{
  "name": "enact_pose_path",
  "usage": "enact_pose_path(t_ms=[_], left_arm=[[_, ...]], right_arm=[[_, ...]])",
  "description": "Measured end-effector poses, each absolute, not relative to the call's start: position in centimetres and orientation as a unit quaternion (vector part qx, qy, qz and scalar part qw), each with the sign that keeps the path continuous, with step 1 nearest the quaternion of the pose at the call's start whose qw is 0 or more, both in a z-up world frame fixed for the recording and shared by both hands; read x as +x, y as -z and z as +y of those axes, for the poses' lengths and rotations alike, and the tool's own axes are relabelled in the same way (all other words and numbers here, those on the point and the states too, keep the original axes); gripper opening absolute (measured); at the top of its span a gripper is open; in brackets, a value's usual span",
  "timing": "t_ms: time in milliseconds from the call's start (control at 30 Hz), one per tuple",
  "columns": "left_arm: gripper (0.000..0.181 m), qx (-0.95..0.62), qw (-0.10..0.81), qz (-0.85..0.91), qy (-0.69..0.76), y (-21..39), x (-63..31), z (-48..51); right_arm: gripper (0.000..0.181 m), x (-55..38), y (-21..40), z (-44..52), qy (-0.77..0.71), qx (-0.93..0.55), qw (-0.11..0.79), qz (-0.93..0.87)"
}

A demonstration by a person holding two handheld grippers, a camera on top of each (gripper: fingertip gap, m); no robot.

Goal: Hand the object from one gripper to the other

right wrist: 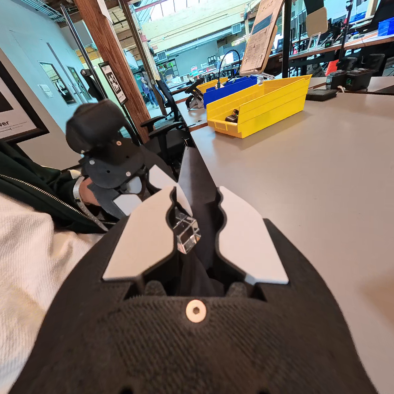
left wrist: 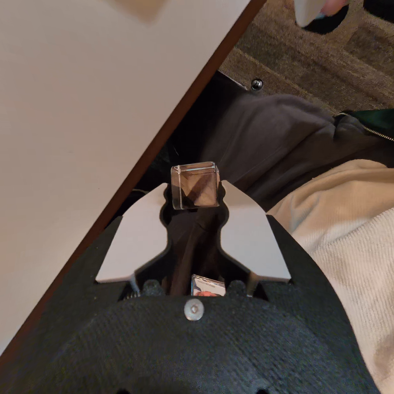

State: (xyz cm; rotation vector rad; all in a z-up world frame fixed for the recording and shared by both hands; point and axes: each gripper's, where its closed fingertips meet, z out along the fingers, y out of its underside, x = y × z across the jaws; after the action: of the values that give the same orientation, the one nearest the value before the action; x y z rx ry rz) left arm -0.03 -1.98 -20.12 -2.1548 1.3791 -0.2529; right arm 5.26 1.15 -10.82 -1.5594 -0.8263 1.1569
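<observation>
The object is a small clear cube (left wrist: pixel 195 185). My left gripper (left wrist: pixel 194 184) is shut on it at the fingertips and holds it in the air beside the table edge, above a person's lap. In the right wrist view the left gripper (right wrist: pixel 110 153) reaches in from the left, and the cube (right wrist: pixel 187 232) shows in the gap between my right fingers. My right gripper (right wrist: pixel 197 189) is open, with its jaws well apart and not clamped on the cube. The left wrist view shows no right finger touching the cube.
The grey table (right wrist: pixel 309 170) with a dark edge runs along the right. On it stand a yellow bin (right wrist: pixel 255 106), a blue bin (right wrist: pixel 230 89) and a propped board (right wrist: pixel 260 36). Office chairs (right wrist: pixel 162 128) stand beyond. A cream garment (left wrist: pixel 341 234) is close on the right. To the cream garment (left wrist: pixel 341 234): left tips about 12 cm, right tips about 20 cm.
</observation>
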Motion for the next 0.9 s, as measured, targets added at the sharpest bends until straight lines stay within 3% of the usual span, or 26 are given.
enact_pose_path(t_ms=[200, 467, 733, 900], left_arm=[[0.043, -0.786, 0.327, 0.518, 0.084, 18.2, 0.1, -0.5], [0.044, -0.727, 0.420, 0.541, 0.053, 12.6, 0.8, 7.3], [0.042, -0.678, 0.497, 0.433, 0.326, 9.2, -0.1, 13.2], [0.042, -0.659, 0.458, 0.304, 0.514, 10.1, -2.8, 15.4]], right_arm=[[0.034, 5.2, 10.9, 1.6, -0.473, -0.640, 0.501, -0.340], [0.040, 6.1, 8.4, 8.4, -0.463, -0.618, 0.579, -0.260], [0.046, 5.4, 6.4, 14.7, -0.443, -0.602, 0.625, -0.224], [0.046, 4.0, 9.5, 14.4, -0.432, -0.625, 0.602, -0.246]])
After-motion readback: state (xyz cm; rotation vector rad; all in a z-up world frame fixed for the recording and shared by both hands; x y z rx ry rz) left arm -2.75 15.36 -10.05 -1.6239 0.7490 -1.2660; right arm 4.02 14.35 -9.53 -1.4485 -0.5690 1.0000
